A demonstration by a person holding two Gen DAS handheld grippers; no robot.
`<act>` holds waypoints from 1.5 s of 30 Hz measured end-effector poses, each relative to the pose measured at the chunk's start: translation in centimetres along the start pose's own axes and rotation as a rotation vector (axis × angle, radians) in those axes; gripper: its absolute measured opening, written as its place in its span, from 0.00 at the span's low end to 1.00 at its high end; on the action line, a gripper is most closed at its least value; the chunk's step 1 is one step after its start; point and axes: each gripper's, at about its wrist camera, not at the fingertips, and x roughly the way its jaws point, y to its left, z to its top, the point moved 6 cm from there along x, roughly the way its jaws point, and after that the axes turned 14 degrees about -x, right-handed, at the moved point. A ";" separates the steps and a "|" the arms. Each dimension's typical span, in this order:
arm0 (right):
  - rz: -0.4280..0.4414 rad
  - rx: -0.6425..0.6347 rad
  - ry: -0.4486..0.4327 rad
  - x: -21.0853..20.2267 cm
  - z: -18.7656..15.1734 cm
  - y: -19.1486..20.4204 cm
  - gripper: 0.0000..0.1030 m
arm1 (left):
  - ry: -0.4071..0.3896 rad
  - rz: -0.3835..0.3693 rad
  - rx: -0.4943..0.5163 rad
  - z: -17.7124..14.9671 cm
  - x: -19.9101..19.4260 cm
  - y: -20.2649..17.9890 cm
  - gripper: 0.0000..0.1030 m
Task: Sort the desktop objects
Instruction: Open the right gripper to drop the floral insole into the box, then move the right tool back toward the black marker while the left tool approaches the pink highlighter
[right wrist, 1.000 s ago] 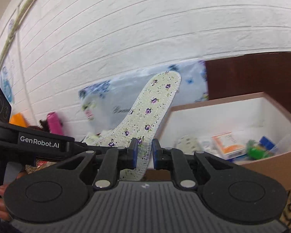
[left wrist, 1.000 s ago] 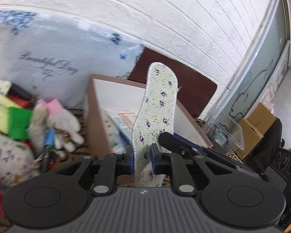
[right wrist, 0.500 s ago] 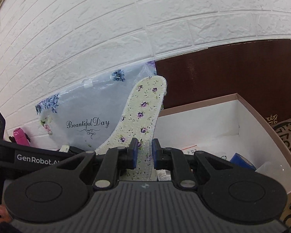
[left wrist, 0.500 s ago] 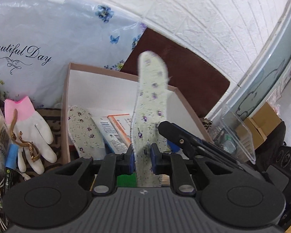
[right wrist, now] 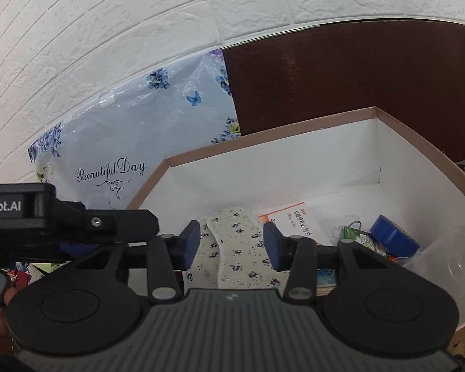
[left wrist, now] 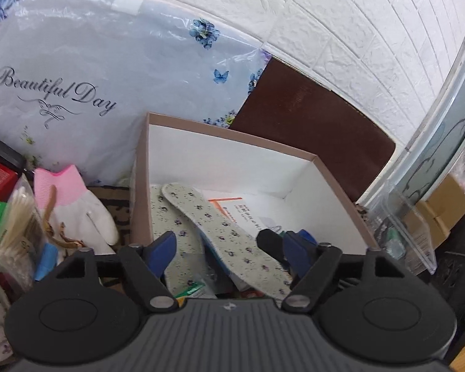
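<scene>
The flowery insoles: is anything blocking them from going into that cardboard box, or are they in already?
Nothing visible stands in the way. Both floral insoles already lie inside the cardboard box, on top of other items. The left gripper and right gripper are opening, pads clear of the insoles.

box: matt cardboard, white inside, brown rim | insoles: soft cloth, flower print, stitched edge | bag: glossy clear plastic, wrinkled | wall: white, rough brick relief | glove: knitted cloth | left hand-held gripper: matt black plastic, blue pads, metal screws seen
</scene>
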 end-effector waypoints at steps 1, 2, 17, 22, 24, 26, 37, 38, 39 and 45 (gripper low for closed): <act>-0.004 -0.004 0.001 -0.1 0.0 0.0 0.51 | -0.005 0.000 0.007 -0.1 -0.1 -0.1 0.78; -0.007 -0.009 0.002 -0.3 0.0 0.0 0.55 | -0.010 0.001 0.008 -0.1 -0.2 -0.1 0.79; -0.067 -0.025 -0.028 -3.9 0.5 0.5 0.98 | -0.064 0.028 0.082 -1.2 -2.6 -1.5 0.95; -0.074 -0.029 -0.032 -5.2 0.3 0.8 0.98 | -0.063 0.030 0.085 -1.7 -3.4 -1.8 0.95; -0.077 -0.034 -0.034 -5.7 0.2 0.9 0.98 | -0.064 0.029 0.084 -2.1 -3.9 -1.9 0.95; -0.081 -0.043 -0.034 -6.2 0.2 1.1 0.98 | -0.065 0.030 0.081 -2.5 -4.4 -1.9 0.95; -0.086 -0.091 -0.046 -9.4 -0.1 2.7 0.98 | -0.099 0.081 0.088 -4.1 -7.2 -2.0 0.95; -0.083 -0.092 -0.047 -9.6 -0.1 2.9 0.98 | -0.101 0.085 0.090 -4.2 -7.4 -1.9 0.95; -0.079 -0.096 -0.048 -9.9 -0.2 3.2 0.98 | -0.102 0.085 0.089 -4.3 -7.7 -1.8 0.95; -0.072 -0.127 -0.055 -11.3 -0.6 5.0 0.98 | -0.124 0.096 0.047 -5.8 -9.8 -0.4 0.95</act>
